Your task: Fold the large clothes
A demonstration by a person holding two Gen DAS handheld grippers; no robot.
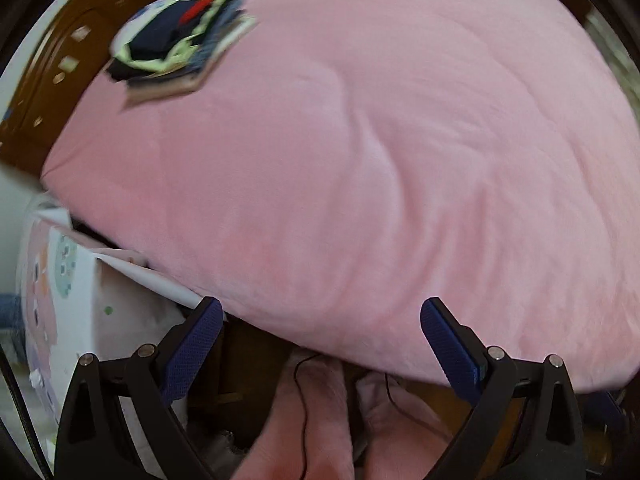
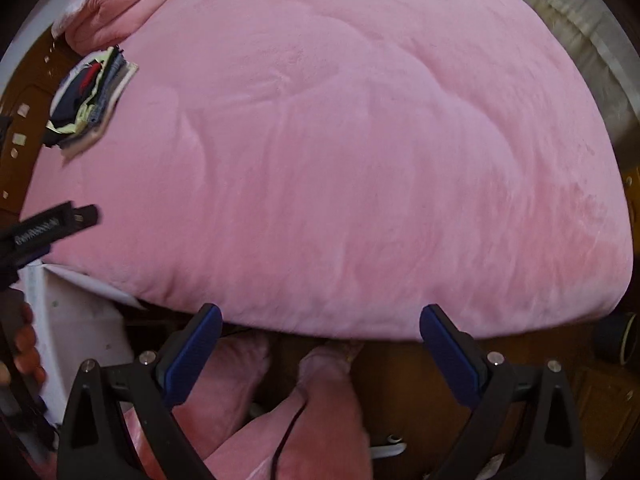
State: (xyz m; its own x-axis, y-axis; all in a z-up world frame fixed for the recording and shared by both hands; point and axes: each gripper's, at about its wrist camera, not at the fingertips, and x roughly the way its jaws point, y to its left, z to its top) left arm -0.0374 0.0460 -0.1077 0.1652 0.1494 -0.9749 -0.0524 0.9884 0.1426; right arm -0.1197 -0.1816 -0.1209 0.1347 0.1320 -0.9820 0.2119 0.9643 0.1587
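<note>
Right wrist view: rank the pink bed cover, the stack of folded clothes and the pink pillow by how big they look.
1. Pink bed cover, by far the largest.
2 and 3. Pink pillow and stack of folded clothes look alike; the pillow is cut off by the frame edge, so unranked.

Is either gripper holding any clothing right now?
No. Both the left gripper and right gripper are open and empty above the pink bedspread.

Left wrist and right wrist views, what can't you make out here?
- Stack of folded dark and pale clothes: motion blur in the left wrist view hides the individual garments.
- White patterned storage box: contents hidden under the pink plush bed cover.
- Left gripper: cut off by the right wrist view's left edge.
- Floor: blocked by pink-trousered legs.
</note>
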